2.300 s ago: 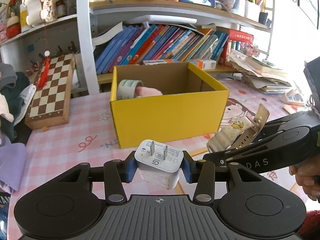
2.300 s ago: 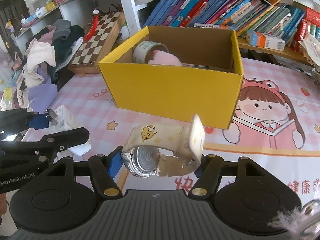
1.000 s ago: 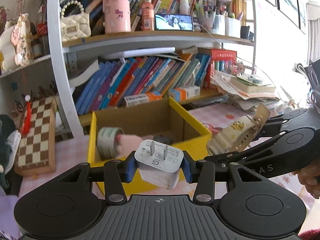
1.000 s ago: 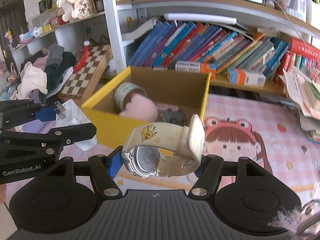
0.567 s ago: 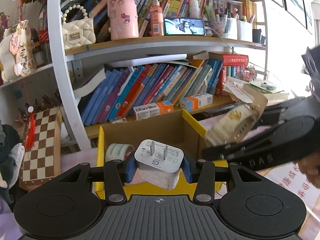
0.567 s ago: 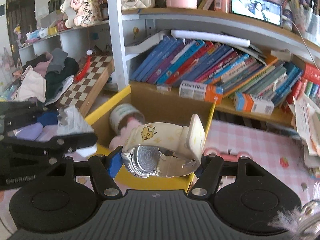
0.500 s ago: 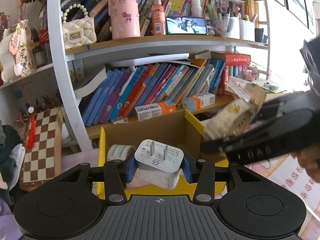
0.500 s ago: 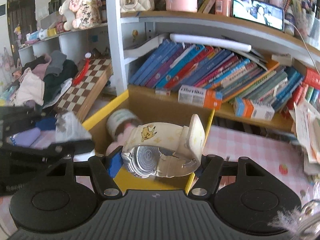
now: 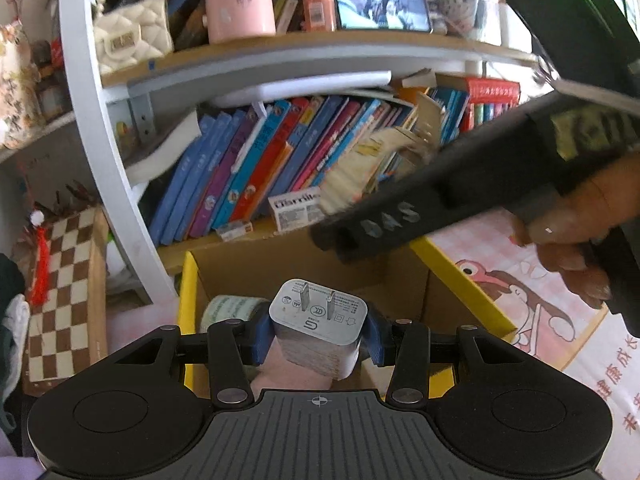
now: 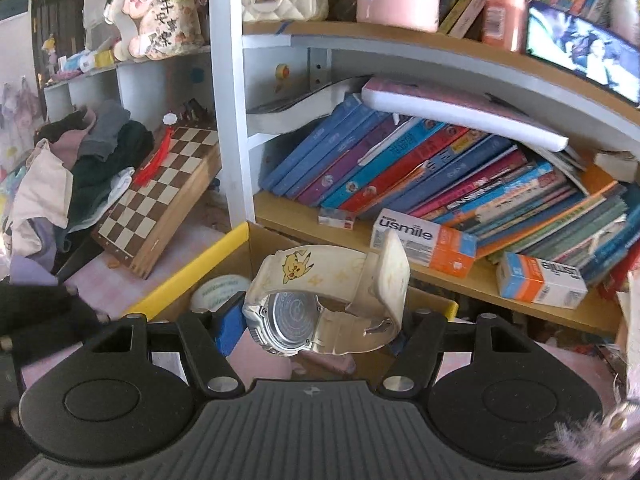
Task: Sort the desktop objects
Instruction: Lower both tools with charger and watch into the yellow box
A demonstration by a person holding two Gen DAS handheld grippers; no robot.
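- Left gripper (image 9: 318, 338) is clamped on a white plug (image 9: 318, 326), prongs pointing up, hanging right over the open yellow box (image 9: 456, 270).
- Right gripper (image 10: 316, 330) pinches a cream watch (image 10: 324, 300) by its case, strap looping up, also above the box.
- Tape roll (image 9: 228, 310) sits inside, bookshelf (image 10: 440, 180) behind.

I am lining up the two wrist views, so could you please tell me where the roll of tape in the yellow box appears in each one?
Left wrist view: the roll of tape lies lower left of centre, inside the yellow box, just left of the charger held by the left hand-held gripper.
Right wrist view: it sits left of centre, beside the watch.
Shared landmark: the chessboard.
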